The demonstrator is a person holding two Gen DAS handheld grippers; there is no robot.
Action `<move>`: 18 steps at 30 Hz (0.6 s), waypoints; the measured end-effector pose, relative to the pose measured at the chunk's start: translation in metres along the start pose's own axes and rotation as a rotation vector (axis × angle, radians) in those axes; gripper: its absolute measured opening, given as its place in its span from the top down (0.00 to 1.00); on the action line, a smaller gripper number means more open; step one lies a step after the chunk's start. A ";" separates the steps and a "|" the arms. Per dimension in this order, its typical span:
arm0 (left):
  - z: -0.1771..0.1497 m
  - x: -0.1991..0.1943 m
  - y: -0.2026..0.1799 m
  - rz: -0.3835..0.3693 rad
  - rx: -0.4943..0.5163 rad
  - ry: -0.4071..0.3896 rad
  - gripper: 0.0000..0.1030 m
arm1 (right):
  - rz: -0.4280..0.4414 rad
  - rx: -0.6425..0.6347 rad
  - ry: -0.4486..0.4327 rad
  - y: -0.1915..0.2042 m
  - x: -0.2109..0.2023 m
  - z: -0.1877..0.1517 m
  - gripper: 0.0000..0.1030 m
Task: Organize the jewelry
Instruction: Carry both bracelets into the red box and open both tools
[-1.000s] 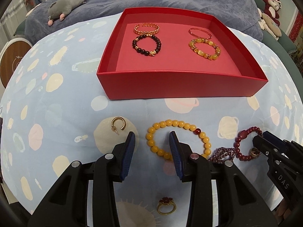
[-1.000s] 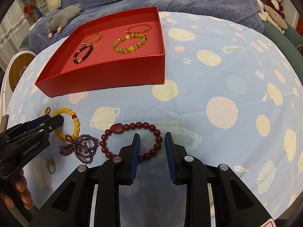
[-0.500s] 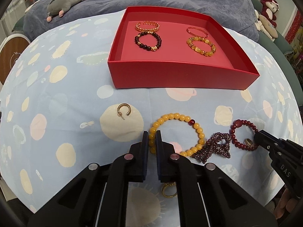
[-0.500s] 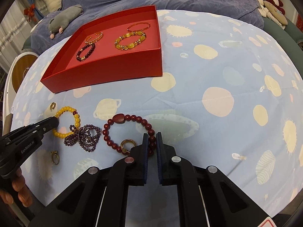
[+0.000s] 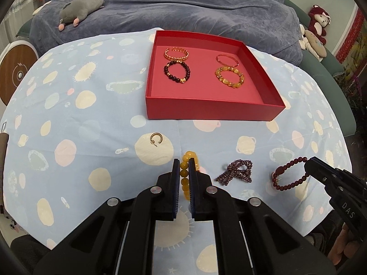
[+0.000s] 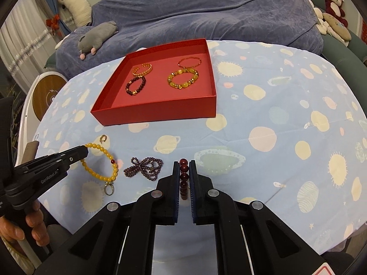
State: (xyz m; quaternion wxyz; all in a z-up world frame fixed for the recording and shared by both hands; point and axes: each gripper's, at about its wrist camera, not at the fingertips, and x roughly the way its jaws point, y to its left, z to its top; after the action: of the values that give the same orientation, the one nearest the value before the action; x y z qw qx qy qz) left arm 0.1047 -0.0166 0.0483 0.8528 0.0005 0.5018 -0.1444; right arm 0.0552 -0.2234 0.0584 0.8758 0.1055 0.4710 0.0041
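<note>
The left gripper (image 5: 182, 171) pinches the yellow round-bead bracelet (image 6: 101, 162), lifted off the pale blue planet-print cloth (image 5: 91, 105). The right gripper (image 6: 184, 174) is clamped on the dark red bead bracelet (image 5: 289, 174), which hangs from its tips. Between them, on the cloth, lies a tangled purple bead strand (image 5: 236, 171). A gold hoop earring (image 5: 156, 138) lies to the left, and a gold ring (image 6: 109, 189) nearer. The far red cardboard tray (image 5: 206, 111) holds four bracelets.
</note>
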 end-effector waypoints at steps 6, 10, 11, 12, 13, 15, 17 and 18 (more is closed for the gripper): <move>0.008 -0.023 -0.007 -0.047 0.033 -0.018 0.93 | 0.017 -0.011 -0.029 0.005 -0.020 0.008 0.92; 0.022 -0.035 -0.014 -0.081 0.057 -0.035 0.93 | 0.025 -0.019 -0.049 0.005 -0.026 0.024 0.92; 0.028 -0.037 -0.017 -0.089 0.064 -0.040 0.93 | 0.025 -0.022 -0.055 0.005 -0.027 0.030 0.92; 0.033 -0.039 -0.019 -0.098 0.069 -0.047 0.93 | 0.027 -0.026 -0.061 0.006 -0.027 0.037 0.92; 0.039 -0.040 -0.021 -0.109 0.073 -0.052 0.93 | 0.029 -0.030 -0.068 0.006 -0.027 0.044 0.92; 0.055 -0.042 -0.026 -0.129 0.080 -0.065 0.93 | 0.035 -0.040 -0.082 0.007 -0.025 0.062 0.92; 0.072 -0.042 -0.031 -0.143 0.086 -0.083 0.93 | 0.041 -0.051 -0.097 0.011 -0.021 0.080 0.92; 0.081 -0.041 -0.033 -0.149 0.087 -0.091 0.93 | 0.044 -0.058 -0.103 0.013 -0.019 0.089 0.92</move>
State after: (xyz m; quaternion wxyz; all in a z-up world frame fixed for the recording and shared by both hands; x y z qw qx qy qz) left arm 0.1474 -0.0501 0.1287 0.8609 -0.0065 0.4543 -0.2290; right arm 0.1192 -0.2290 0.1242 0.9012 0.0907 0.4225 0.0317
